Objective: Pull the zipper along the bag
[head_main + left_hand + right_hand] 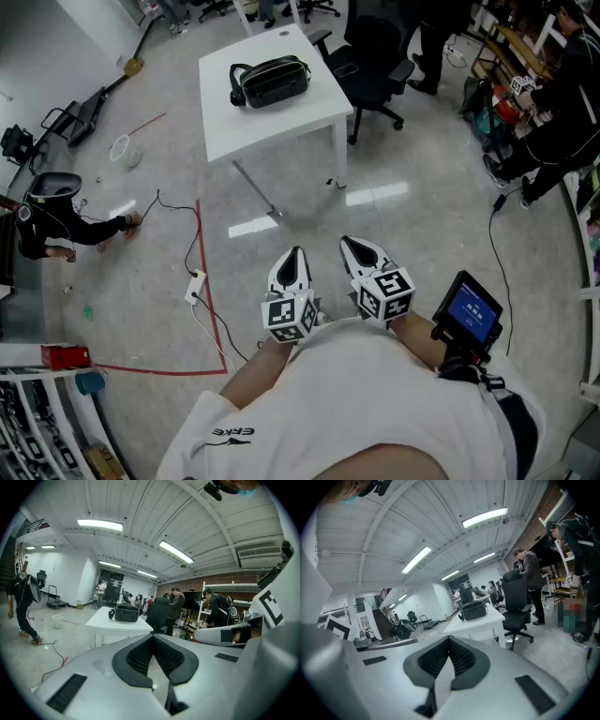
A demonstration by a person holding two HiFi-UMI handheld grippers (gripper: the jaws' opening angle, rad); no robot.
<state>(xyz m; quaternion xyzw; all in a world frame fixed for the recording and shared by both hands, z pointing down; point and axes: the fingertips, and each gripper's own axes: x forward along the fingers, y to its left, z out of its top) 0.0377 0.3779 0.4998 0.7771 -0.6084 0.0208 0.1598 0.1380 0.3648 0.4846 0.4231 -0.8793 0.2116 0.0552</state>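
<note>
Left gripper [296, 253] hangs low in the centre of the head view, just in front of the person's body. It points up-frame and slightly downward. In the left gripper view its ribbed pads [140, 656] meet at the tip, so the jaws are closed with nothing between them. Right gripper [352, 246] sits just beside it to the right, at about the same height in the frame. Its jaws are likewise pressed together and empty, as the right gripper view confirms.

Bag [272, 82], black with a strap looped at its left end, lies on the white table [281, 127] in the upper centre of the head view. It is well apart from both grippers, with bare grey floor between. Its long axis runs across the frame from left to right, with the right end tilted slightly up-frame, so it lies roughly crosswise to the way the grippers point. The zipper line is too small to make out from here. A black office chair [375, 52] stands just beside the table's right edge.

Assessment: the bag lies ahead of the grippers and a little to the left of both. The left gripper therefore appears marginally nearer, though the margin is slight. No contact has been made, and the task has not visibly begun. The coming move calls for closing the gap to the table. One gripper would then steady an end of the bag while the other takes the pull tab and travels along the long axis.
</note>
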